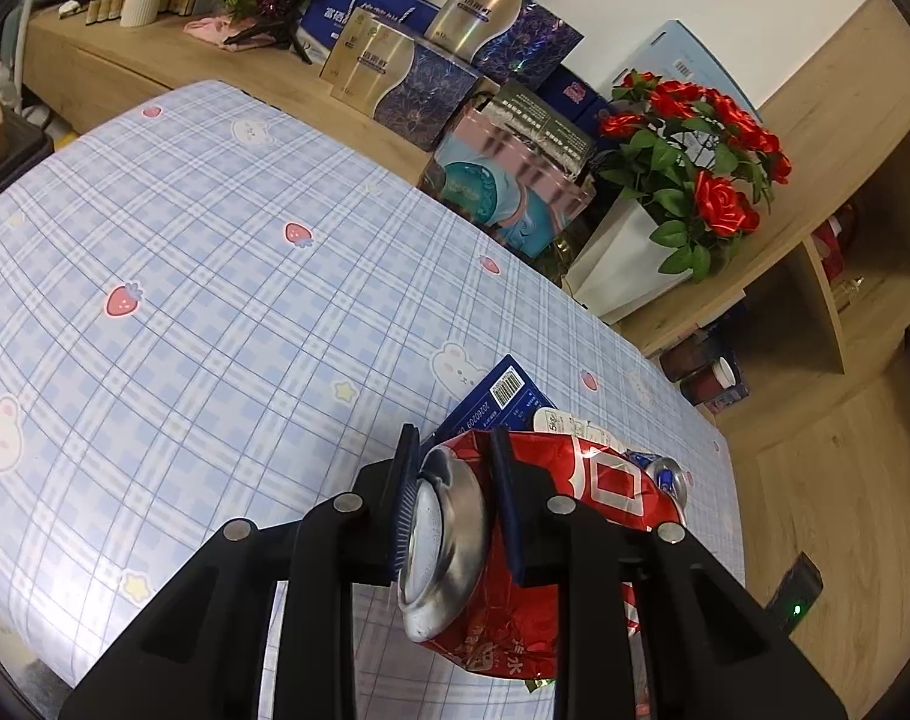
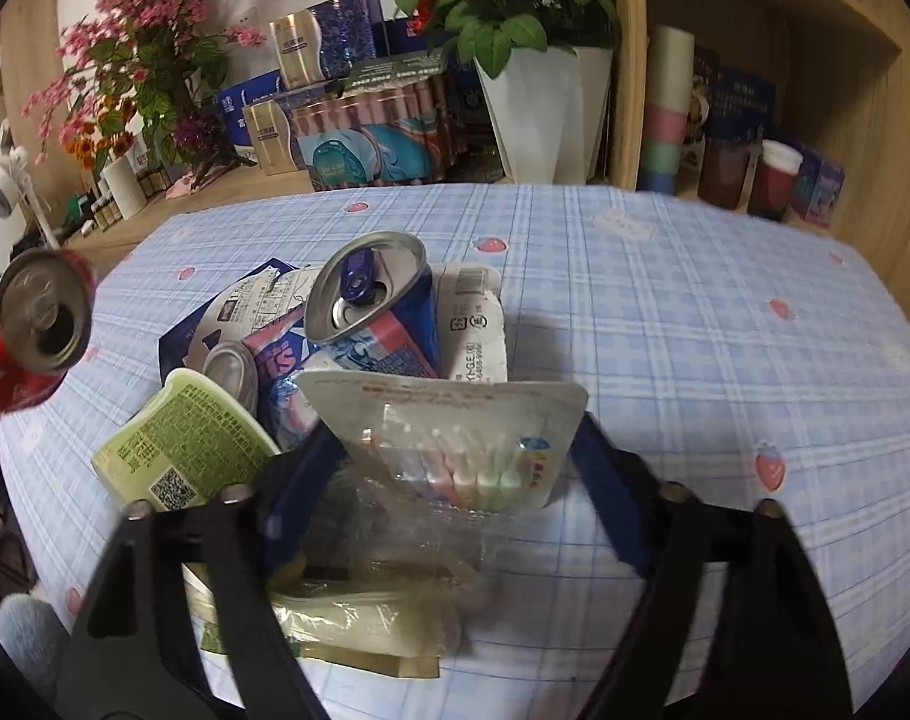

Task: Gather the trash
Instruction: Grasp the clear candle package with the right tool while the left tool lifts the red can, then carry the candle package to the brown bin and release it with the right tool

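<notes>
your left hand-held gripper [image 1: 455, 498] clamps the red can [image 1: 491, 546], your right hand-held gripper [image 2: 455, 468] spreads around the blister pack [image 2: 455, 438]; the trash pile [image 2: 335, 348] remains on the table [image 2: 695, 330].

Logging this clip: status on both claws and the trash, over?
Left claw shut on red can, lifted. Right claw open around candle pack. Blue can and wrappers piled just beyond.

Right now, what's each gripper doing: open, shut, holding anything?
Left gripper: shut on the crushed red can.
Right gripper: open around the candle blister pack, not clamped.
</notes>
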Motion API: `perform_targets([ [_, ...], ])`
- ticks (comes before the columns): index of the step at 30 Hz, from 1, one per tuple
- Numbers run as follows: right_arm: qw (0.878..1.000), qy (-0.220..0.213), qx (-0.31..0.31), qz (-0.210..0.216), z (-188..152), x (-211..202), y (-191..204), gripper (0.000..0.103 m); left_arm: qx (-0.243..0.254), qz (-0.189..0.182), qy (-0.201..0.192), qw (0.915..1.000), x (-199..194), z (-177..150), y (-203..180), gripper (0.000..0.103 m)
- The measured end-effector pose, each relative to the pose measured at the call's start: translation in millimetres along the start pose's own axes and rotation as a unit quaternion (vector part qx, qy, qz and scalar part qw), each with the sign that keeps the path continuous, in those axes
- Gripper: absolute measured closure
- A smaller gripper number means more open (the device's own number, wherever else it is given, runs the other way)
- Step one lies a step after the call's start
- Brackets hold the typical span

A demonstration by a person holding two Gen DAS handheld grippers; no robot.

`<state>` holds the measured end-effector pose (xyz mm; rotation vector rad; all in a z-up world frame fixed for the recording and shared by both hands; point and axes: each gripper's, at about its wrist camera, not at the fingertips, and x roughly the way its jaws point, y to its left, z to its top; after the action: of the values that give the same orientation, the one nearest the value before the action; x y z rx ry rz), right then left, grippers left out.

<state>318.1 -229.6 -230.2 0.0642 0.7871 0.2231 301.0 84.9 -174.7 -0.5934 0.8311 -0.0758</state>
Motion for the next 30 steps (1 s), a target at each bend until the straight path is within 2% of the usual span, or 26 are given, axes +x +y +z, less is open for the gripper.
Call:
perform_targets([
  [12,0.999,-0.041,0.009,0.004,6,-48,-2,0.033,0.010,-0.013,-0.010,0.9998,-28,-9,-13,0.080],
  [24,0.997,-0.070,0.008,0.014,-3,-114,8,0.033,0.027,-0.025,-0.034,0.9987,-87,-28,-29,0.080],
  [30,0.996,-0.083,0.009,0.025,-18,-153,20,0.033,0.037,-0.037,-0.044,0.9977,-121,-49,-33,0.080],
])
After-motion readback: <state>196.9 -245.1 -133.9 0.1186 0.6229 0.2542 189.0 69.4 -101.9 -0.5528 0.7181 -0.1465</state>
